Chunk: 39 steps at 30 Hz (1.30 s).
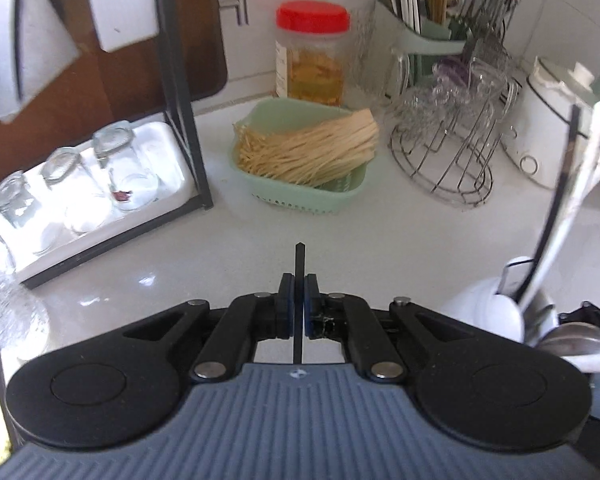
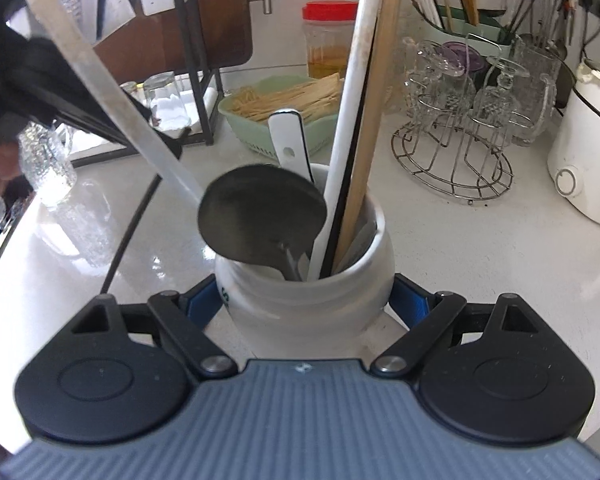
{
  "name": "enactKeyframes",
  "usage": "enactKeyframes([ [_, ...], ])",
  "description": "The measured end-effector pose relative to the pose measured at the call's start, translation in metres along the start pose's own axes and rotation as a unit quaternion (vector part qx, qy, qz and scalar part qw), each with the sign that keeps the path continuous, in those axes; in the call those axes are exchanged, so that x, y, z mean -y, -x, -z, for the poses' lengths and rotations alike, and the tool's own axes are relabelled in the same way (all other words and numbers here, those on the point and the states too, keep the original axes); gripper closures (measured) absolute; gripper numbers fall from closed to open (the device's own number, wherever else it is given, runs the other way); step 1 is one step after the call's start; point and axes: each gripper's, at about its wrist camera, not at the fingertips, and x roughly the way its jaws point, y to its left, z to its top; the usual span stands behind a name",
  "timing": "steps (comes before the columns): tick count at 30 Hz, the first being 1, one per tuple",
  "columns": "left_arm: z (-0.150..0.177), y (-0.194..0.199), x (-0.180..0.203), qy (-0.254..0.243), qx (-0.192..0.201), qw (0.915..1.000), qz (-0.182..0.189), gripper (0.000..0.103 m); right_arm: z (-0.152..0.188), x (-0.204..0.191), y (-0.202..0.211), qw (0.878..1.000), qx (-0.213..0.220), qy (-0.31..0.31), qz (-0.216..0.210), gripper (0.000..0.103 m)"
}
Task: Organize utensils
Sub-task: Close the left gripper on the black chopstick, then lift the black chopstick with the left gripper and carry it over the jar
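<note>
In the left wrist view my left gripper [image 1: 299, 300] is shut on a thin black chopstick [image 1: 300, 264] that stands upright between its pads, above the white counter. The right wrist view shows that gripper [image 2: 172, 142] blurred at the upper left, and the black chopstick [image 2: 130, 236] hangs from it left of the jar, clear of it. My right gripper [image 2: 306, 300] has its blue pads against both sides of a white ceramic jar [image 2: 300, 304]. The jar [image 1: 488, 308] holds a metal ladle [image 2: 260, 212], a white spoon [image 2: 290, 140] and long white, black and wooden sticks [image 2: 374, 120].
A green basket of pale strands [image 1: 300, 152] sits mid-counter before a red-lidded jar [image 1: 312, 52]. A wire rack of glasses [image 1: 448, 140], a green utensil holder [image 1: 428, 36] and a white appliance [image 1: 552, 132] stand right. A black-framed tray with glasses [image 1: 84, 184] stands left.
</note>
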Motion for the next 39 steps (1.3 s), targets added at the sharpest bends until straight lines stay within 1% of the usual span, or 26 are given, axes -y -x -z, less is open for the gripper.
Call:
enactKeyframes([
  [2,0.002,0.014,0.004,0.01,0.009,0.9998,-0.016,0.098,0.0,0.002,0.0,1.0,-0.001,0.008,-0.008,0.012],
  [8,0.012,0.05,0.003,0.067,0.021,0.997,-0.03,0.098,-0.002,0.003,-0.001,0.999,-0.008,0.03,-0.026,0.012],
  [16,0.028,0.077,0.014,0.086,0.028,0.9958,-0.015,0.098,-0.002,0.005,-0.002,0.998,-0.009,0.044,-0.039,0.012],
  [23,0.034,0.103,0.005,0.118,0.039,0.9923,-0.004,0.098,-0.002,0.003,-0.003,0.997,-0.008,0.06,-0.042,0.012],
  [29,0.035,0.123,0.004,0.124,0.054,0.9908,0.007,0.098,-0.002,0.003,-0.004,0.997,-0.009,0.068,-0.047,0.012],
  [39,0.034,0.137,0.012,0.121,0.064,0.9903,0.023,0.098,-0.002,0.001,-0.004,0.997,-0.008,0.066,-0.043,0.012],
])
